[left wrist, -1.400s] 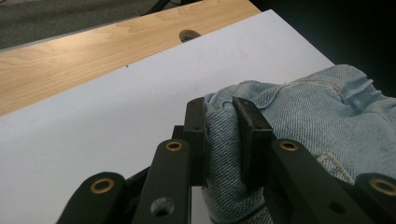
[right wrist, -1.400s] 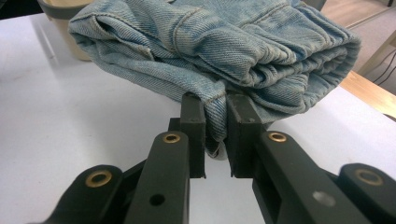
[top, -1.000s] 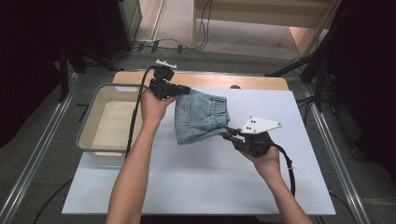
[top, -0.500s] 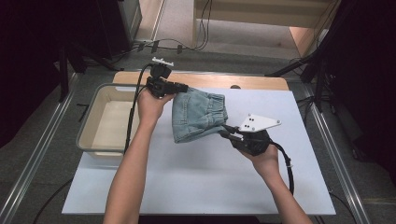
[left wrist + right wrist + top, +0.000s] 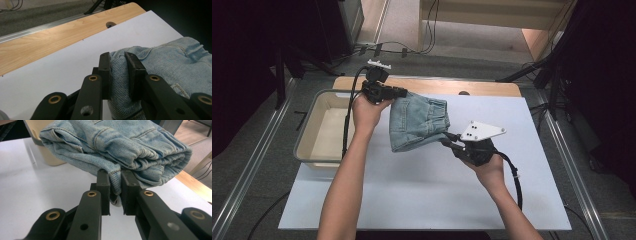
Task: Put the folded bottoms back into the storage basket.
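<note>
Denim, one folded pale-blue garment (image 5: 419, 122), hung above the white surface (image 5: 422, 195), pinched at opposite edges by left gripper (image 5: 399, 93) and right gripper (image 5: 446, 138) fingers. The high view added one beige plastic tub (image 5: 319, 132) alongside.

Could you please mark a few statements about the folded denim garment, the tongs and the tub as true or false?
1. Both tongs, left tongs and right tongs, grip the folded light-blue denim garment. True.
2. The garment lies inside the beige plastic tub. False: it is over the white table sheet, beside the tub.
3. The tub stands at the table's left side. True.
4. The right tongs are open and empty. False: they pinch a denim fold.
</note>
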{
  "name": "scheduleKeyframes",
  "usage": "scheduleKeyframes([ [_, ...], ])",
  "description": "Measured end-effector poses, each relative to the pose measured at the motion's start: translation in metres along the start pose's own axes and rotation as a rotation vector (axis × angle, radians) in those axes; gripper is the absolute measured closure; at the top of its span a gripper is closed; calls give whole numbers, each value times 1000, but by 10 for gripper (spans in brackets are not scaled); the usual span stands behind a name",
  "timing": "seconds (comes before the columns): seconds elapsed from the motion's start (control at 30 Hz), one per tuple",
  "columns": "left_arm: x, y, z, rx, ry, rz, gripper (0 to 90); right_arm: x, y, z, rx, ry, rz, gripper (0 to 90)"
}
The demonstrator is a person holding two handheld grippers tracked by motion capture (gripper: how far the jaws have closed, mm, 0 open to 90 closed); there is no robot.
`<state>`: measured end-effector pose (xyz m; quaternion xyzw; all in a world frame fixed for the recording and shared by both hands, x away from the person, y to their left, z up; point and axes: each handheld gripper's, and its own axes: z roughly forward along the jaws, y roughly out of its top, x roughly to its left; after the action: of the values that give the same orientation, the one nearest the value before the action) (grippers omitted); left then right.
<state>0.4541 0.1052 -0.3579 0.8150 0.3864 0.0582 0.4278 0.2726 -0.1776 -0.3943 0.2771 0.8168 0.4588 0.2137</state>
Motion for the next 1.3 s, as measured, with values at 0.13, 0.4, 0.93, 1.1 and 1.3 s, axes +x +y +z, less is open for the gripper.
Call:
scheduleKeyframes([
  [0.13, 2, 0, -5, 1, 7, 4, 777, 2, 3, 3, -1, 9, 1, 775],
  [0.4, 8, -3, -14, -5, 21, 1, 777, 6, 9, 10, 0, 25, -4, 774],
  [0.93, 24, -10, -33, -17, 52, -14, 777, 18, 24, 28, -4, 45, -37, 775],
  [1.1, 27, -11, -39, -18, 59, -14, 777, 20, 28, 32, -6, 56, -41, 775],
  [1.3, 30, -11, -44, -19, 66, -15, 777, 22, 32, 35, -8, 61, -46, 774],
])
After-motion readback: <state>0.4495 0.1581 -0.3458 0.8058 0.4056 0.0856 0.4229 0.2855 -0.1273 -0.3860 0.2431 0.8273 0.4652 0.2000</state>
